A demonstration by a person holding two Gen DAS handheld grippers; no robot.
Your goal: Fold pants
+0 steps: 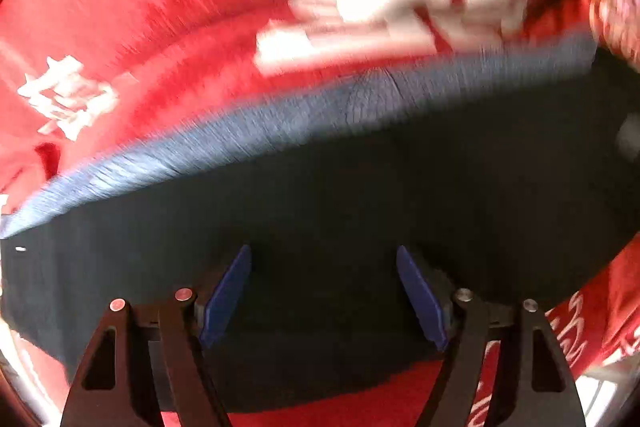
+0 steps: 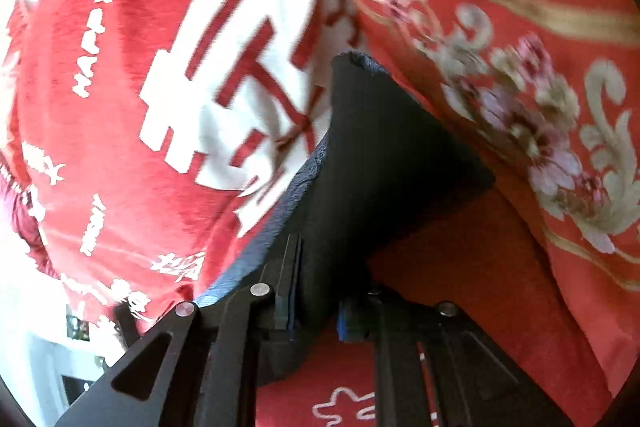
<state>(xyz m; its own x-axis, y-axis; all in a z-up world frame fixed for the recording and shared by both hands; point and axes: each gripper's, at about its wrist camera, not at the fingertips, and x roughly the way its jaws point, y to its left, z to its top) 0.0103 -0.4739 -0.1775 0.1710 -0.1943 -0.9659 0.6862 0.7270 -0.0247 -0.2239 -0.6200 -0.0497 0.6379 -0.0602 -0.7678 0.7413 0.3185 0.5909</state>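
The dark navy fabric pants (image 1: 320, 211) are spread on the red printed bedcover (image 1: 140, 7); the left claw (image 1: 324, 291) stands half open above them, gripping nothing; the right claw (image 2: 316, 311) is clamped on a lifted edge, which could slip if tugged.

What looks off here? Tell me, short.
Nothing is damaged or spilled. One oddity: the right gripper is pinching the dark pants so a pointed flap stands up off the red blanket, while the left gripper hangs open over flat cloth.
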